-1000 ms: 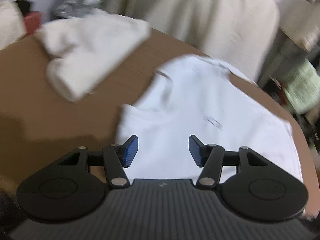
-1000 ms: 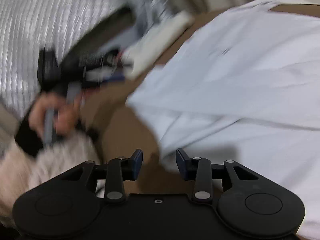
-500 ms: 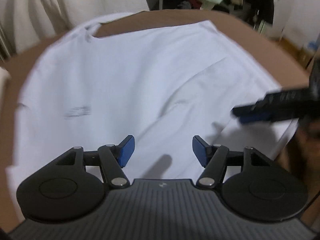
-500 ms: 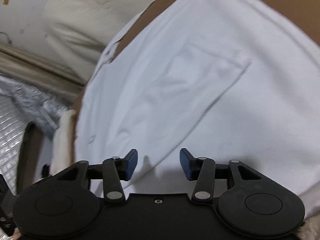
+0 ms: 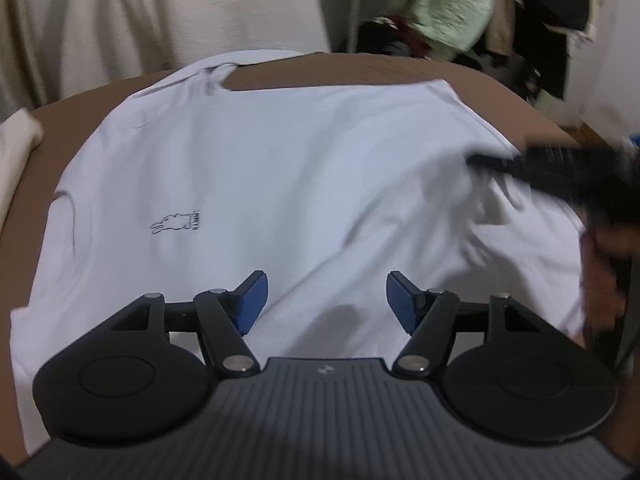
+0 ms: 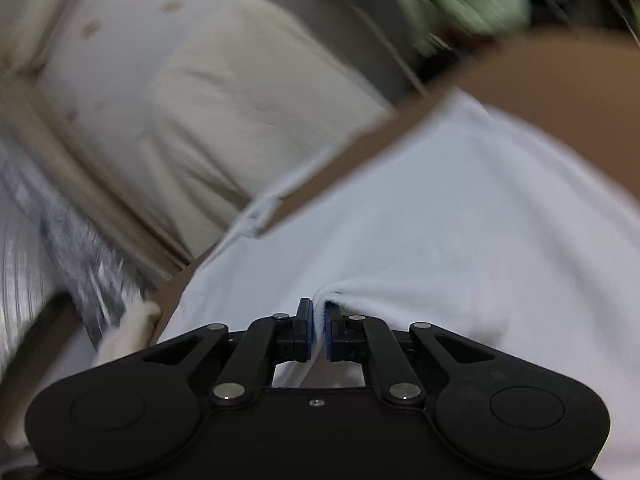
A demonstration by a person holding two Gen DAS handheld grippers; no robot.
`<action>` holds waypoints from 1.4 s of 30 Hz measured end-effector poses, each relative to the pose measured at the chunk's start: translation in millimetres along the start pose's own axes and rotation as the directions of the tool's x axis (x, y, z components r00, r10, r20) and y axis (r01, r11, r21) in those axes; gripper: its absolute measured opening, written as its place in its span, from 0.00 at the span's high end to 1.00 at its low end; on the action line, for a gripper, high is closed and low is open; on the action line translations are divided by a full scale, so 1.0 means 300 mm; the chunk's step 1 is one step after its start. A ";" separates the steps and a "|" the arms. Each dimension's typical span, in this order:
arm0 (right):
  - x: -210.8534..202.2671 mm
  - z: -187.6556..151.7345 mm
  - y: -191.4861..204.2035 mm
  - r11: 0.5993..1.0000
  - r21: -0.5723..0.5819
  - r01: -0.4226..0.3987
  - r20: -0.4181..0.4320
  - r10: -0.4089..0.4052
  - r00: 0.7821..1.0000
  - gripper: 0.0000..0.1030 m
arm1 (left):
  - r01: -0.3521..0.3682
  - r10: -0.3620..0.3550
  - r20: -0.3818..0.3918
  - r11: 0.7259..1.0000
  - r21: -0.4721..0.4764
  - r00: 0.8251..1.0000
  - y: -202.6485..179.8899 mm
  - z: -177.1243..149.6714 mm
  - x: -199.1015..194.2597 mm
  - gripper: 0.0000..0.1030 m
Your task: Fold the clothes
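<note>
One shirt [image 5: 280, 184], white with a small rabbit print, lay spread over the brown table [image 5: 360, 68], filling the middle of the left view, its collar at the upper left. The right gripper [image 6: 318, 330] was nearly closed, pinching a raised ridge of the shirt's cloth between its blue pads; in the left view it showed as a blurred dark shape at the right edge, where the fabric bunched. The left gripper [image 5: 323, 300] hung wide apart over the shirt's lower middle and held nothing.

The grip looked thin: only a narrow fold sat between the pads, so a quick pull could probably slip it free, or drag the whole shirt across the table instead of turning one side over. With the other side unpinned, the fold might well come out crooked.

A cream cloth [image 5: 16, 152] lay at the left edge, near the shirt, and could get caught under a sliding hem. Pale drapes [image 5: 100, 20] and a green bundle [image 5: 444, 4] stood beyond the table, well clear.
</note>
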State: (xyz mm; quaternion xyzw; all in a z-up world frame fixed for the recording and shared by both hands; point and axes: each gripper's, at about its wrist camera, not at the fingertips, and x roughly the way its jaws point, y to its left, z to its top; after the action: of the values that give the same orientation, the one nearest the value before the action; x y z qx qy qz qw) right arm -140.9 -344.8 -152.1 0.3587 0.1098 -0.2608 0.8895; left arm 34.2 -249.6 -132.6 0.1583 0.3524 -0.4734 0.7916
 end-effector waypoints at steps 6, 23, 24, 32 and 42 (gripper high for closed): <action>0.074 0.180 0.255 0.940 -0.316 -0.126 -0.037 0.121 0.992 0.92 | 0.045 -0.049 -0.027 0.989 -0.139 0.998 0.077 -0.005 0.006 0.29; 0.670 0.324 0.536 0.866 -0.475 -0.154 -0.342 -0.020 0.939 0.55 | 0.089 -0.150 -0.063 0.821 -0.563 0.987 0.519 -0.116 0.105 0.95; 0.644 0.320 0.518 0.876 -0.444 -0.187 -0.349 0.023 0.937 0.51 | 0.083 -0.144 -0.061 0.813 -0.576 0.988 0.527 -0.120 0.098 0.95; 0.238 0.077 0.355 0.922 -0.187 -0.339 -0.497 0.209 0.842 0.48 | 0.076 -0.168 -0.080 0.756 -0.651 0.983 0.570 -0.150 0.073 0.60; 0.013 -0.305 0.361 0.838 -0.132 -0.530 -0.652 0.330 0.683 0.46 | 0.002 -0.064 -0.076 0.779 -0.627 0.995 0.498 -0.166 -0.085 0.98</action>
State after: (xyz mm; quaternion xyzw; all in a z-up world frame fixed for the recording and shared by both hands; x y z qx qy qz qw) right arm -79.5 -217.1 -156.4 0.2940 0.3391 0.1076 0.8871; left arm 134.9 -129.2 -162.0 -0.0976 0.5287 -0.3353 0.7736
